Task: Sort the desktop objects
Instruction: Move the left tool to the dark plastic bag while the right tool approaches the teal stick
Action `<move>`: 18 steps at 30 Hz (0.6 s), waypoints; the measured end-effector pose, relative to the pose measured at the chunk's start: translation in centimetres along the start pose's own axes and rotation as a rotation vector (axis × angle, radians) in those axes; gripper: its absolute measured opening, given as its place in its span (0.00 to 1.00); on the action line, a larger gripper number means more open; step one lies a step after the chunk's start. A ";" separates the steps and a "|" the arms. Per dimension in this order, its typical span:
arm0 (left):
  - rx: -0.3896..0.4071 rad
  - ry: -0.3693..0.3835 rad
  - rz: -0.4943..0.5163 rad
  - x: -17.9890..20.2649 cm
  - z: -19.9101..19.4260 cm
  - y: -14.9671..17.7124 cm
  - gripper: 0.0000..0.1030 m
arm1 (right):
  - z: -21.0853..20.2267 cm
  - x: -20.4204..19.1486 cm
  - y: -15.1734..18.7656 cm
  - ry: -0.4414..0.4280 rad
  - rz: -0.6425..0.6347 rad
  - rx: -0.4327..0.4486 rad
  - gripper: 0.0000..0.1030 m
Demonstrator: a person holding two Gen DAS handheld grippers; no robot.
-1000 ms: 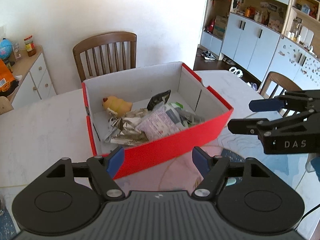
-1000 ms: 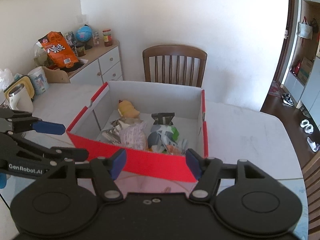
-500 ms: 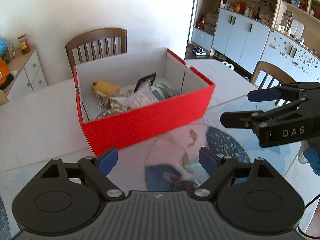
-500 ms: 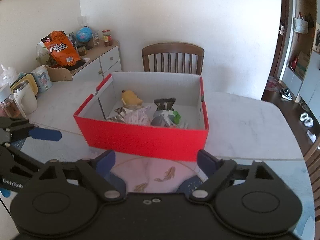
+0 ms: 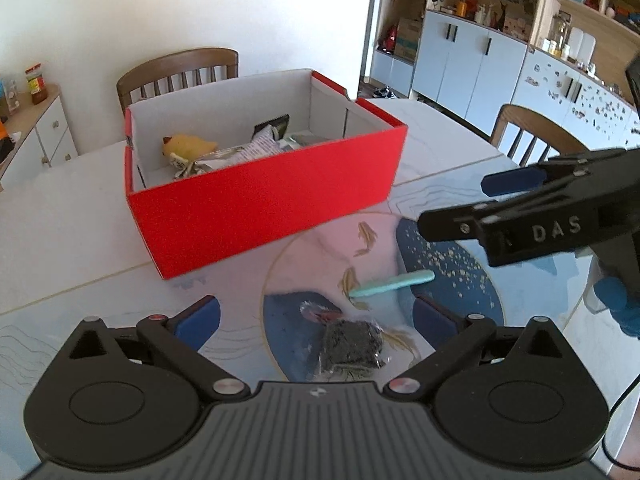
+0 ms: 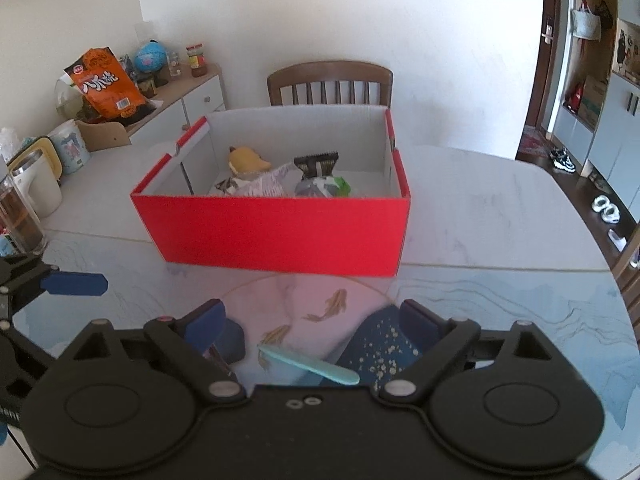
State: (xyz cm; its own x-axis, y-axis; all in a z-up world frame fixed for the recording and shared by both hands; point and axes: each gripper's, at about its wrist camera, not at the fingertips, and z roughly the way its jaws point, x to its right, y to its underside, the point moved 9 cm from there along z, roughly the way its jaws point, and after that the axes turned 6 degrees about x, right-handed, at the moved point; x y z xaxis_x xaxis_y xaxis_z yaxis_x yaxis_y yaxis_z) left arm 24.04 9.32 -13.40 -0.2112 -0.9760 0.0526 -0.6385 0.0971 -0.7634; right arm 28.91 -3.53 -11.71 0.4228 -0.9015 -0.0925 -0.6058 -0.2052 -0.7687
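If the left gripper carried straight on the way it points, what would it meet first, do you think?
Probably the dark wrapped packet lying between the opening fingers of the left gripper, though depth is hard to judge.

My left wrist camera sits just behind my left tool (image 5: 316,316), angled down over the worktop (image 5: 60,216) from close by, facing the red box (image 5: 264,204) and the cabinets beyond. My right wrist camera looks the same way along my right tool (image 6: 312,322). Both views share the red box, the teal stick (image 5: 392,283) and the wooden chair (image 6: 330,82).
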 end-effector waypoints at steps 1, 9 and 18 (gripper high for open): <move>0.003 0.002 0.009 0.3 0.1 0.3 1.00 | 0.1 0.1 0.2 0.002 0.003 -0.003 0.92; 0.014 0.007 0.035 1.5 0.9 1.6 1.00 | 1.1 0.6 1.8 0.029 0.037 -0.007 0.92; -0.004 -0.013 0.032 2.2 2.3 3.5 1.00 | 2.9 0.2 3.7 0.034 0.076 -0.046 0.92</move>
State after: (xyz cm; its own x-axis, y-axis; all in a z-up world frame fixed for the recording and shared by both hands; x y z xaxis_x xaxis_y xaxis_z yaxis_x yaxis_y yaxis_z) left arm 23.06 7.03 -17.43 -0.2217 -0.9749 0.0199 -0.6343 0.1287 -0.7623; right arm 28.72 -3.37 -16.39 0.3518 -0.9273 -0.1275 -0.6657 -0.1521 -0.7306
